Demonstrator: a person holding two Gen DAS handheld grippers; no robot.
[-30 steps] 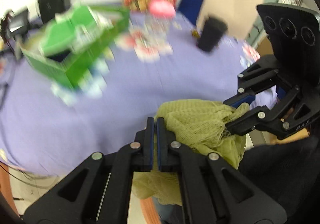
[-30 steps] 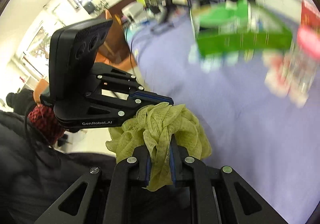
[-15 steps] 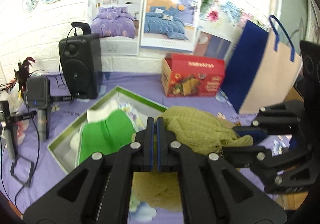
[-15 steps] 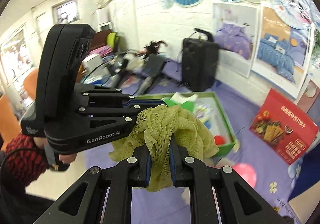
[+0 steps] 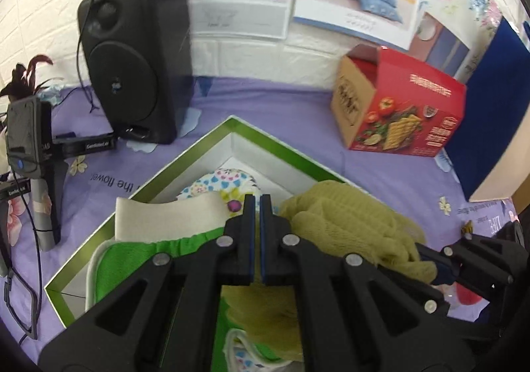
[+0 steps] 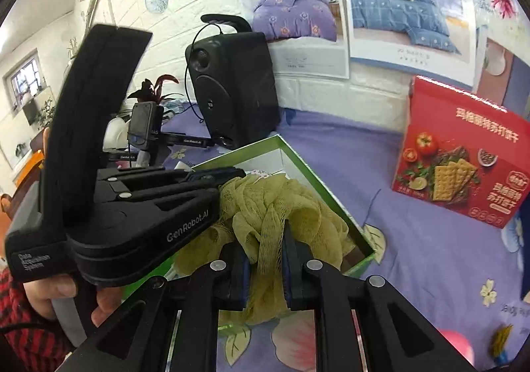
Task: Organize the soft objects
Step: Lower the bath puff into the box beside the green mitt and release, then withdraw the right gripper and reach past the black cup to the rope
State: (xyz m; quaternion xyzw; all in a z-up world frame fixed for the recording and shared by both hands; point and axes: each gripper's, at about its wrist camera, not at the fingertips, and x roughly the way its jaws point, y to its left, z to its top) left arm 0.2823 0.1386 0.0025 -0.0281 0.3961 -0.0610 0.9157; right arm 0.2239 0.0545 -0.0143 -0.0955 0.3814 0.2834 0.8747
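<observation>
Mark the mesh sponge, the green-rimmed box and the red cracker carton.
mesh sponge [image 6: 265,206], right wrist view, bunched netting above the tongs.
green-rimmed box [image 5: 285,146], left wrist view, far rim.
red cracker carton [image 6: 460,173], right wrist view, printed front face.

The right hand-held gripper [image 6: 265,259] was clamped tight, its two blue-padded fingers [image 6: 243,267] pinching a fold of mesh between them. The left hand-held gripper [image 5: 257,216] had its fingers drawn almost together, only a thin slit between the pads, and whether they gripped anything could not be told. It reached in from the left of the right one, level and close beside it. A bare hand [image 6: 63,292] in a red-and-black sleeve held the left unit's handle.
</observation>
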